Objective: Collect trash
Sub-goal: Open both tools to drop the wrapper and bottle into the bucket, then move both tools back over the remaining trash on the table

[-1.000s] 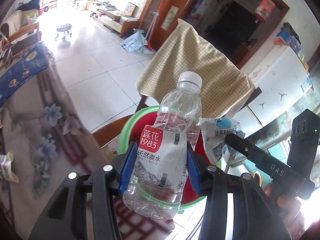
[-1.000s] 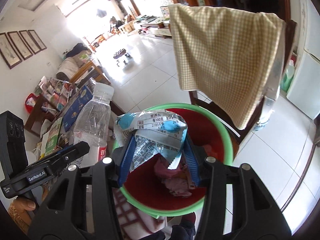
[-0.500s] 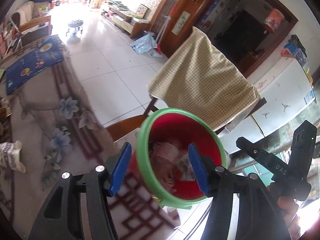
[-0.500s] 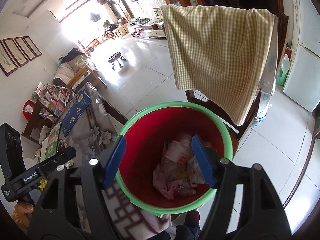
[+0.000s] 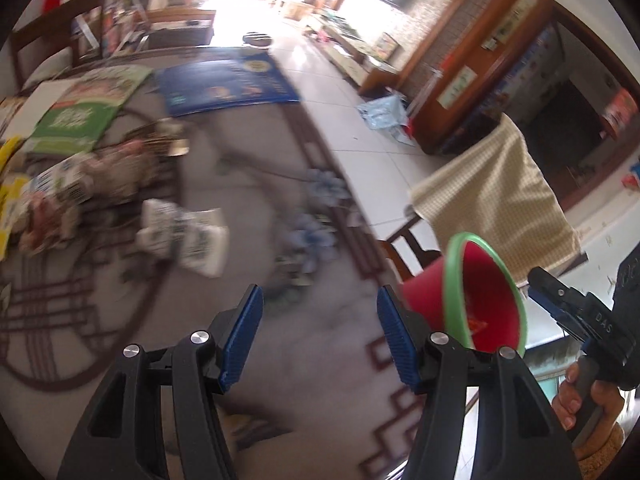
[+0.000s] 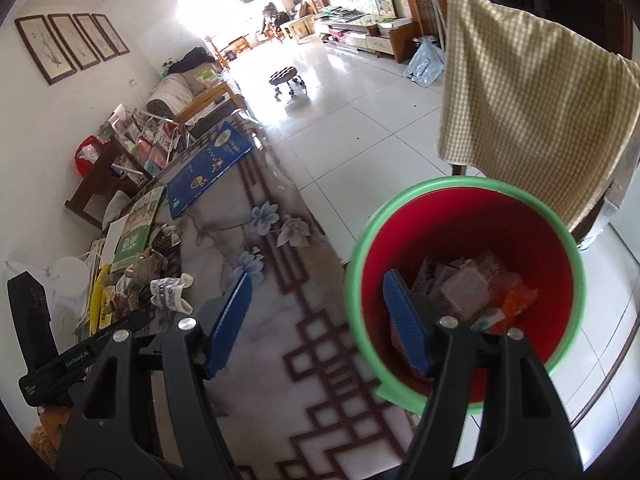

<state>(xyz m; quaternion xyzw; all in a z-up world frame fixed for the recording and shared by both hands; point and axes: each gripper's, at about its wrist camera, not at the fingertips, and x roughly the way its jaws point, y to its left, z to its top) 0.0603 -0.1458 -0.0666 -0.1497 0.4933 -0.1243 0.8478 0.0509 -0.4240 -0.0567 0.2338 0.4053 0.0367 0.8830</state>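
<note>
The table (image 6: 256, 344) runs from near to far, with the floor (image 6: 360, 112) along its right side. The bin (image 6: 560, 360) stands at the table's near right edge, and wrappers (image 6: 472, 288) lie in it. Just behind the bin a chair (image 6: 456, 170) carries a cloth (image 6: 532, 104) draped over its back. On the table's left side lies a crumpled wrapper (image 6: 170, 290), with a heap of litter (image 6: 140, 270) beside it and farther left. Beyond those lie a booklet (image 6: 138, 228) and, farther still, a board (image 6: 210, 166). Far off, a stool (image 6: 286, 78) stands on the floor.
</note>
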